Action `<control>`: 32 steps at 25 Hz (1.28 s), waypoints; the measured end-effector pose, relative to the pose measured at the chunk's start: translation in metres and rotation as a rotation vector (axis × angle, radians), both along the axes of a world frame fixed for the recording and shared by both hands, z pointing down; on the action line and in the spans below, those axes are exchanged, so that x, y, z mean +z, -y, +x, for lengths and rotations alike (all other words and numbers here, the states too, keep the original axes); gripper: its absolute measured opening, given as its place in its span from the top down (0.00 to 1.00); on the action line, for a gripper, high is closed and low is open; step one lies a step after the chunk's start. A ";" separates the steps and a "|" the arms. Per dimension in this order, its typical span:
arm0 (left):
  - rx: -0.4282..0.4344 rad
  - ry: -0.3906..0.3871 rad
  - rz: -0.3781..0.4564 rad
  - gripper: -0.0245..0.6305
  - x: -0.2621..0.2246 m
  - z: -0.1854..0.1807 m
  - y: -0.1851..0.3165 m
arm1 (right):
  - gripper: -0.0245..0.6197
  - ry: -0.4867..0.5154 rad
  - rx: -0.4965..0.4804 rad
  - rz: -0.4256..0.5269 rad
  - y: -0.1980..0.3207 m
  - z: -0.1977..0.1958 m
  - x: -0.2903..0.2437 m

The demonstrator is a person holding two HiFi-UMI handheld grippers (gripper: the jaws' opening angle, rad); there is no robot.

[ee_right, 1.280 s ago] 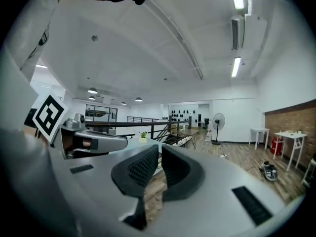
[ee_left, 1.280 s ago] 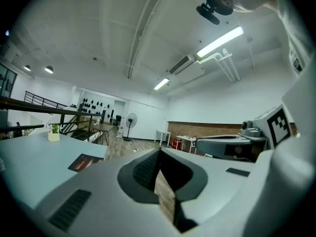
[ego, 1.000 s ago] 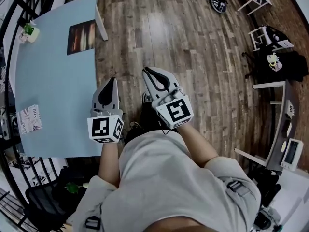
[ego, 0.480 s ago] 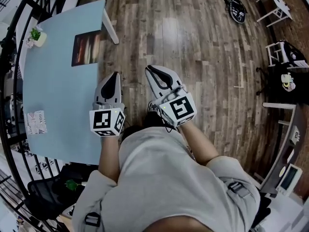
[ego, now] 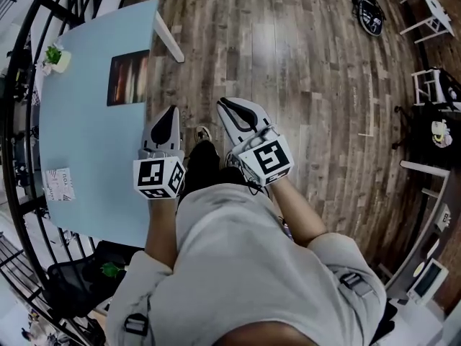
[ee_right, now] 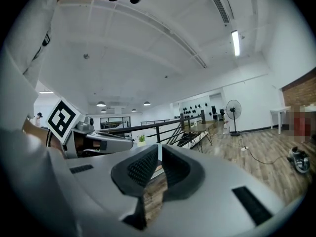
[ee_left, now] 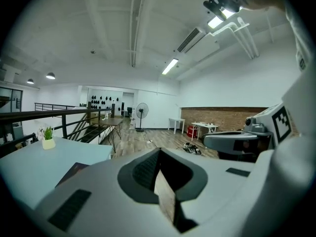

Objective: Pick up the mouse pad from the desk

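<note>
The mouse pad [ego: 129, 78] is a dark rectangle with reddish stripes, lying near the far right edge of the light blue desk [ego: 86, 143]. In the left gripper view the mouse pad [ee_left: 73, 172] shows low at the left, beyond the jaws. My left gripper [ego: 170, 115] hovers at the desk's right edge, nearer to me than the pad, jaw tips together and empty. My right gripper [ego: 230, 107] is held beside it over the wooden floor, tips also meeting with nothing between them. Both point roughly level: left gripper [ee_left: 158, 152], right gripper [ee_right: 159, 149].
A small potted plant [ego: 57, 56] stands at the desk's far left corner and a white printed box [ego: 59, 184] near its close left edge. Black railing [ego: 20, 85] runs behind the desk. A black chair [ego: 68, 290] sits below it. White tables [ego: 431, 6] stand far right.
The person has stepped forward along the desk. The mouse pad and desk have drawn closer in the head view. Both grippers travelled with the body and kept their jaws together.
</note>
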State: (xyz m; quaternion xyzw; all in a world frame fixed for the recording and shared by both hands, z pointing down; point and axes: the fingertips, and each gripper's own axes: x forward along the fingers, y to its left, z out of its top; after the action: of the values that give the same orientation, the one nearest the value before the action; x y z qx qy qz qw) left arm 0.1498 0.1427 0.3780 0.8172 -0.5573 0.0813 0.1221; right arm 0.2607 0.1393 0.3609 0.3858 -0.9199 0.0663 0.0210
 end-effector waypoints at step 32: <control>-0.170 -0.061 -0.126 0.94 0.062 -0.167 0.243 | 0.91 -0.190 -0.344 -0.137 0.260 -0.173 0.069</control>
State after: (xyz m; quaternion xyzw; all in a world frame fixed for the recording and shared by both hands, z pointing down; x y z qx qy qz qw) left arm -0.0170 -0.1002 0.4402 0.7597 -0.6146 0.0809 0.1966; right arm 0.0872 -0.1211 0.4299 0.2253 -0.9595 0.0877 0.1449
